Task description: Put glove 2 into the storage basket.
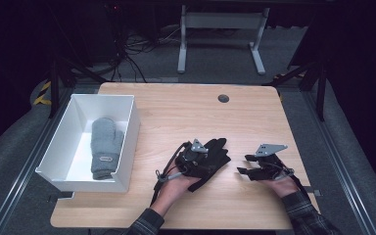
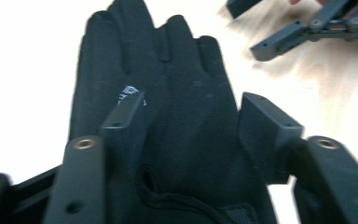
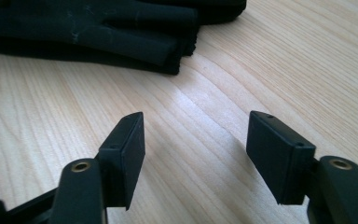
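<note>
Both our grippers sit low over the table: left gripper [image 1: 203, 155] spread wide above the black glove [image 2: 168, 107], right gripper [image 1: 247, 164] wide, empty, beside it.

black glove [image 2: 177, 121] cuff cut off by left gripper view's bottom edge, partly hidden under left tongs [image 1: 201, 149]

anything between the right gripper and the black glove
No. In the right gripper view, the right gripper stands open over bare wooden table, and the black glove lies beyond it.
</note>
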Demonstrator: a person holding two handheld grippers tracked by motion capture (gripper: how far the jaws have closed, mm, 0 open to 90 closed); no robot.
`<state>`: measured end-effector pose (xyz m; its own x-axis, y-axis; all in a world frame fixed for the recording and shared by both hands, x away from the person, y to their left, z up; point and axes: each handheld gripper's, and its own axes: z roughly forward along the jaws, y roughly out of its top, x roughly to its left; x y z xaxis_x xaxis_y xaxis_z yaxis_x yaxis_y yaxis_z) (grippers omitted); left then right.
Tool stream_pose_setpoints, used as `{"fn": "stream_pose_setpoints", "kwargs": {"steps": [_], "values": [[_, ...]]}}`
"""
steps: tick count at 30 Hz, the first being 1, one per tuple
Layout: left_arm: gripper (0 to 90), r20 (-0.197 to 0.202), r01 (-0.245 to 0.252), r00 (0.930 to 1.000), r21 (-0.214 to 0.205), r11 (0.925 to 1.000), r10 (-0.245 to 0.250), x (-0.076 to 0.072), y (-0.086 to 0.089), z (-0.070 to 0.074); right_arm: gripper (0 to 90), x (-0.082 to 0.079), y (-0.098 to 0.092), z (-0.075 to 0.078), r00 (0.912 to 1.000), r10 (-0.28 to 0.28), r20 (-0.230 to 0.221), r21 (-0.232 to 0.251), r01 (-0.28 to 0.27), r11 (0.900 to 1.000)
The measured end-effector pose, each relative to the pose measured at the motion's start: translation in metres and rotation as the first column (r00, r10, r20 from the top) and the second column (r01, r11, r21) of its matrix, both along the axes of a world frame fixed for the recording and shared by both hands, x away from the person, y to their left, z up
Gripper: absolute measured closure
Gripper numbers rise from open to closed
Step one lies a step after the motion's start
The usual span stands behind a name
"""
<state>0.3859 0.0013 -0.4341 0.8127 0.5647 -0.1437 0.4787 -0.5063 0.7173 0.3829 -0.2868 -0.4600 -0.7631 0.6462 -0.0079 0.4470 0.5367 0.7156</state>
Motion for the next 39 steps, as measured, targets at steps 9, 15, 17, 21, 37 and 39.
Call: {"fn": "stream_pose_setpoints", "kwargs": {"steps": [9, 15, 17, 21, 37, 39], "values": [[24.1, -0.001, -0.040, 0.9992, 0.066, 0.9970, 0.040, 0.012, 0.001, -0.013, 34.9, 0.002, -0.002, -0.003, 1.0000, -0.005, -0.005, -0.003, 0.005, 1.0000], [22.1, -0.006, -0.036, 0.9993, 0.090, 0.9953, 0.036, 0.017, 0.001, -0.022, 34.5, 0.002, -0.002, -0.003, 1.0000, 0.000, 0.000, -0.009, 0.000, 1.0000], [18.0, 0.014, -0.054, 0.9985, 0.107, 0.9928, 0.053, 0.017, 0.000, -0.023, 34.5, 0.002, -0.002, -0.003, 1.0000, 0.001, 0.000, -0.011, -0.001, 0.9999], [16.3, -0.008, -0.041, 0.9991, 0.092, 0.9949, 0.042, 0.020, 0.004, -0.026, 34.5, 0.001, -0.002, -0.003, 1.0000, 0.002, 0.001, -0.010, -0.002, 0.9999], [53.9, -0.015, 0.029, 0.9995, 0.086, 0.9959, -0.027, 0.015, 0.006, -0.024, 34.7, 0.001, -0.001, -0.003, 1.0000, 0.005, 0.004, -0.016, -0.005, 0.9999], [61.8, -0.026, 0.043, 0.9988, 0.075, 0.9962, -0.041, 0.016, 0.007, -0.024, 34.4, 0.001, -0.001, -0.003, 1.0000, 0.007, 0.004, -0.013, -0.007, 0.9999]]}}
